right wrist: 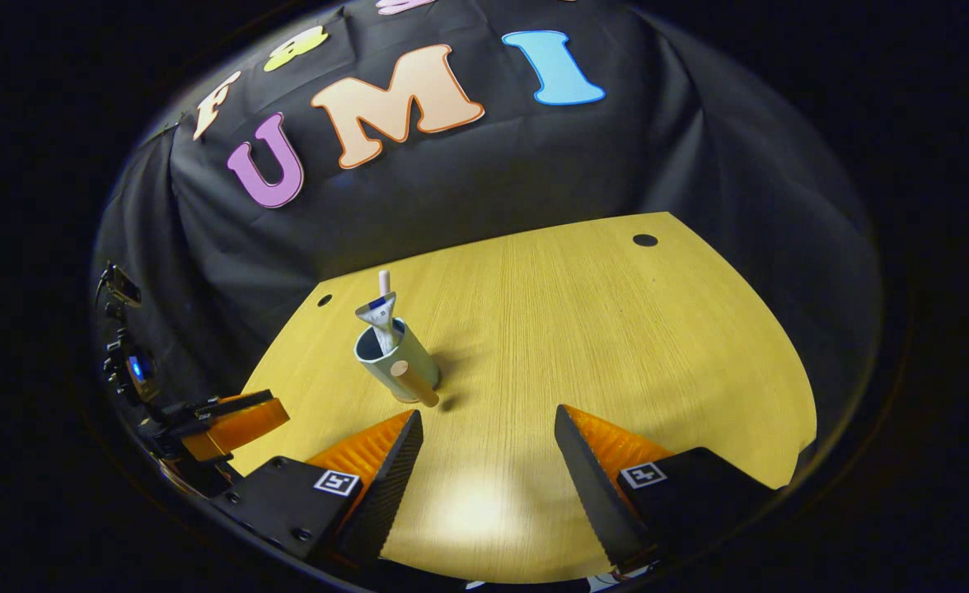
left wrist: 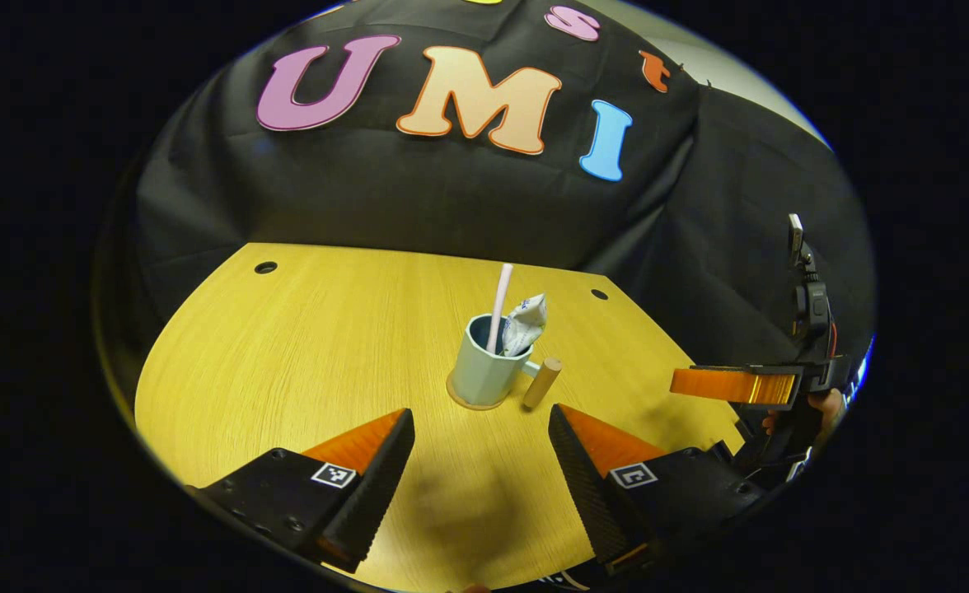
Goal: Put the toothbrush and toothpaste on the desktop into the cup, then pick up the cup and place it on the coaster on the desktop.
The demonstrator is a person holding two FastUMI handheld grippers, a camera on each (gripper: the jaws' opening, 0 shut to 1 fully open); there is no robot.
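Tabletop: pale wood veneer, fine straight grain, smooth with a soft sheen. Mug: matt, looks glazed ceramic, with a plain wooden peg handle. Toothpaste tube: crinkled glossy foil-plastic. Toothbrush: smooth plastic. Coaster: wood-toned rim. Tool fingers: ribbed, matt inner faces.

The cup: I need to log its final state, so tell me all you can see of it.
The cup is a pale blue-green mug, glazed like ceramic, with a wood-look peg handle. It stands upright on a thin tan coaster on the wooden desktop. A pink toothbrush and a crumpled white toothpaste tube lean inside it. Neither gripper touches it.
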